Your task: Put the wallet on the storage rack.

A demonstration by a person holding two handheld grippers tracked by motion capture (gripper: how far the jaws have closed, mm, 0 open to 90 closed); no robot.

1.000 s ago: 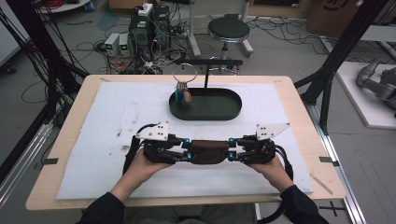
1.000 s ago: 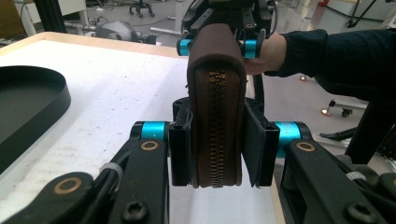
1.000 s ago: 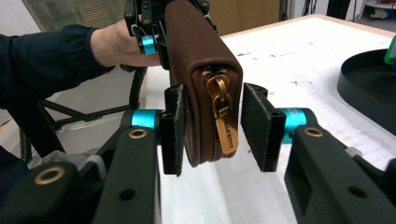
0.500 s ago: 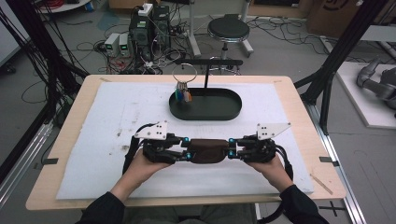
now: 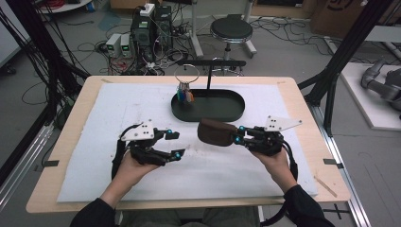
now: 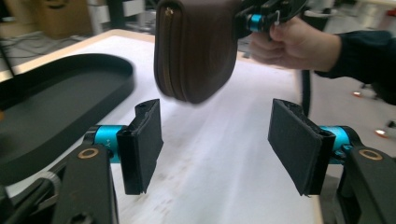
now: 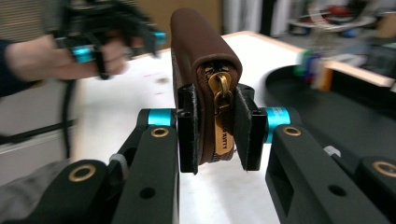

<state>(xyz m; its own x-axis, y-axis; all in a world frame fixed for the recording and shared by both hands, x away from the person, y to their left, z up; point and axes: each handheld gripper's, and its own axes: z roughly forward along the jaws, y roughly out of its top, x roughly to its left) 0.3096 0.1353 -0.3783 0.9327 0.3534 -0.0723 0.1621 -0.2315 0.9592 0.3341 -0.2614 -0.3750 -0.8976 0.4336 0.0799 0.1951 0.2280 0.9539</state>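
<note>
The right gripper [image 5: 239, 135] held a brown pouch [image 5: 216, 132] above the surface's [image 5: 85, 189] open middle; the left gripper's [image 5: 176, 144] jaws had just opened, empty; the zipper writing was unreadable.

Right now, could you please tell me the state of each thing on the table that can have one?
Brown pouch: zipped shut, lifted off the table, clamped at one end.
Right hand-held gripper: shut on the brown pouch.
Left hand-held gripper: jaws have just been opening, nothing between them, apart from the pouch.
Black tray: flat on the table, its right part bare.
Key ring: hanging from the stand over the tray.
</note>
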